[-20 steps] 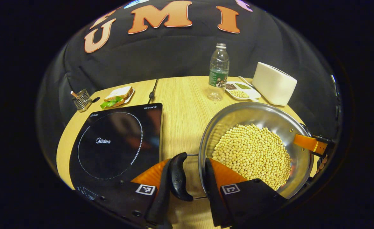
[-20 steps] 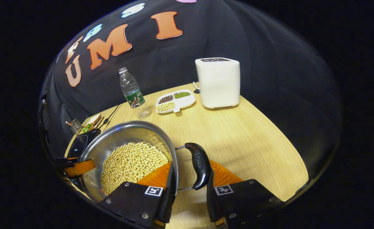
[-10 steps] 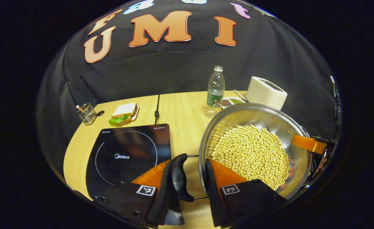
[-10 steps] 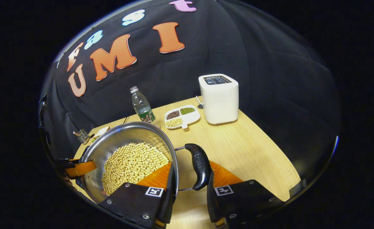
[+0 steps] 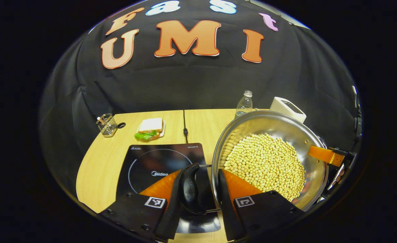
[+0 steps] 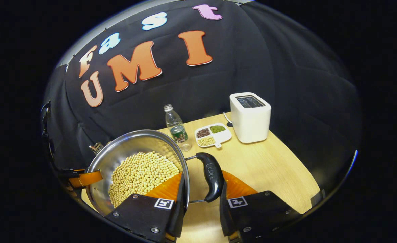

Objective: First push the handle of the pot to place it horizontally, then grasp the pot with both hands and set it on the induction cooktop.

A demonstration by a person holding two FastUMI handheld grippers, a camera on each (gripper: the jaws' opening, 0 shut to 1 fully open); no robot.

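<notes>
Since one second ago the pot (image 5: 269,162) has risen off the desk (image 5: 97,162) and travelled left; the induction cooktop (image 5: 151,162) now sits under my left tongs (image 5: 198,189) instead of well to the side. The pot hangs in the air, level, loaded with pale beans (image 5: 266,165), its near edge just reaching the cooktop.

I carry it by both side handles so the load stays balanced and nothing spills. My left tongs straddle the left handle (image 5: 189,187), with one finger outside the grip and one inside the rim against the wall. My right tongs (image 6: 201,195) do the same on the right handle (image 6: 210,175). Both appear clenched on pot wall and handle together.

Each tool points forward and slightly down, with the two opposed across the pot. Judgement: transport is underway; lowering onto the ring remains.

Behind stand a bottle (image 6: 176,126), a divided dish (image 6: 213,135), a white toaster (image 6: 250,116), a sandwich (image 5: 149,128) and a wire holder (image 5: 107,124).
</notes>
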